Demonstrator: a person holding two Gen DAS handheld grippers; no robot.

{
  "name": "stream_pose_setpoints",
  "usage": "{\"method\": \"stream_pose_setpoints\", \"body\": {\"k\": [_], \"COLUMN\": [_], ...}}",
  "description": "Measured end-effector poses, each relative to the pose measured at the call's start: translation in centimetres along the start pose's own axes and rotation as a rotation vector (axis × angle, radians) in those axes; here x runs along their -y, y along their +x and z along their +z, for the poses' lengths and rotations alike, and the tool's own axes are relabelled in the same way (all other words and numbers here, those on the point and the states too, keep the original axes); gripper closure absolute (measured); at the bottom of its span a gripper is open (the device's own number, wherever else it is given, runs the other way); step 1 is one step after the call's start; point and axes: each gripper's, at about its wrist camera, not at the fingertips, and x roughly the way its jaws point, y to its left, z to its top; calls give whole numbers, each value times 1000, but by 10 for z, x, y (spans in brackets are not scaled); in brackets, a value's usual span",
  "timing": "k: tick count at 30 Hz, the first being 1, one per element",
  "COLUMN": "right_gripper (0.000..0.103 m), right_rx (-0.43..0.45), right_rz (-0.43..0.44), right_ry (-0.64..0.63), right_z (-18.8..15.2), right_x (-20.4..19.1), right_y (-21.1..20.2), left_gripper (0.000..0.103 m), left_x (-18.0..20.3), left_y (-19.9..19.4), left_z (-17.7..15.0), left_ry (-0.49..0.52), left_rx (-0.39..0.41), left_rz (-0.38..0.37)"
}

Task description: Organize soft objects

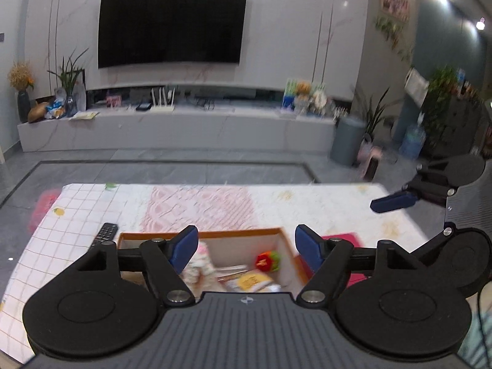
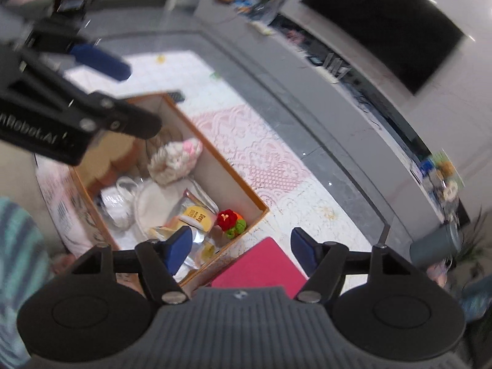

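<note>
An open cardboard box (image 1: 200, 233) (image 2: 221, 161) with an orange rim stands on the table. In it lie a pink-and-white plush (image 1: 200, 264) (image 2: 175, 160), a red-and-green crocheted toy (image 1: 267, 259) (image 2: 229, 220), yellow snack packets (image 2: 196, 215) and a white bag (image 2: 123, 196). My left gripper (image 1: 246, 243) hangs open above the box with nothing between its blue pads. My right gripper (image 2: 240, 241) is open too, empty, above the box's near corner and a magenta book (image 2: 261, 264). Each gripper shows at the edge of the other's view.
A patterned cloth (image 1: 200, 206) covers the table. A black remote (image 1: 106, 233) lies left of the box. Beyond the table are grey floor, a long TV bench (image 1: 184, 123) and a wall TV (image 1: 172, 24). A striped sleeve (image 2: 15, 246) shows at the left.
</note>
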Motion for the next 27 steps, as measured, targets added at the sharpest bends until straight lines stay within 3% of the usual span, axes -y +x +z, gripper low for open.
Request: {"method": "stream_pose_setpoints", "body": {"k": [7,15,18,22,27], "right_gripper": [27,25,24,22,22], "right_rx": [101,294,359,431,443], "right_rz": [-56,-86,-108,-145,-215], "right_ry": [286,517,574,669,758], "right_z": [-45,-116,-138,-170,-205], "right_x": [2,-22,-32,-50,-80], "right_y": [-78,-144,-160,-176,-176], "left_gripper": [20,20,20,20,10], "left_x": [29,56,65,80,94], "left_y": [-45,-85,-94,-102,-108], "left_z": [-24,-64,-75,-90,-117], "left_ry": [-71,-131,-137,-95,-52], "left_rx": [86,159,177,205,259], "left_rz": [39,44,57,142,170]}}
